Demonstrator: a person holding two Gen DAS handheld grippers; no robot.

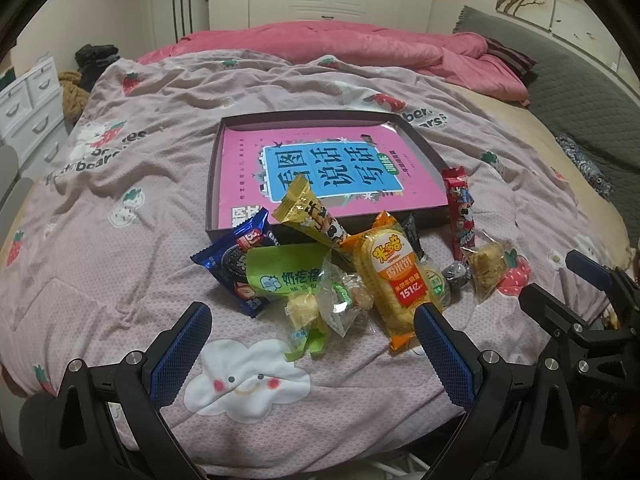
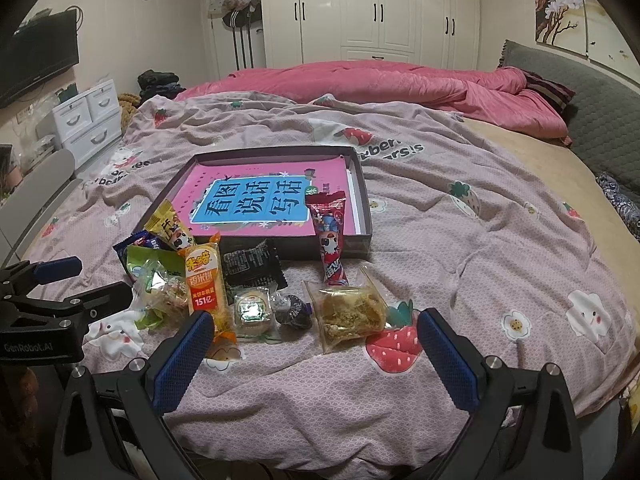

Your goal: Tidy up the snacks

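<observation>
1. Shallow dark box (image 1: 213, 184), open-topped, lying flat on the quilt; a pink book (image 1: 320, 168) with a blue title panel lies flat inside it.
2. Blue cookie packet (image 1: 236, 264); leftmost of the pile, tilted, just in front of the box's near wall.
3. Green packet (image 1: 280, 276); overlapping the blue one.
4. Gold wrapped stick (image 1: 308, 212); its upper end propped over the box's near edge.
5. Orange rice-cracker pack (image 2: 206, 284); lying lengthwise, central.
6. Black sachet (image 2: 254, 266); beside the orange pack, touching the box wall.
7. Red wrapped stick (image 2: 330, 236); leaning on the box's right corner.
8. Clear bag of brown crumbly cake (image 2: 348, 312); flat, rightmost.
9. Small round cake in clear wrap (image 2: 252, 310) and a dark foil sweet (image 2: 296, 310); side by side between the orange pack and the clear bag.
</observation>
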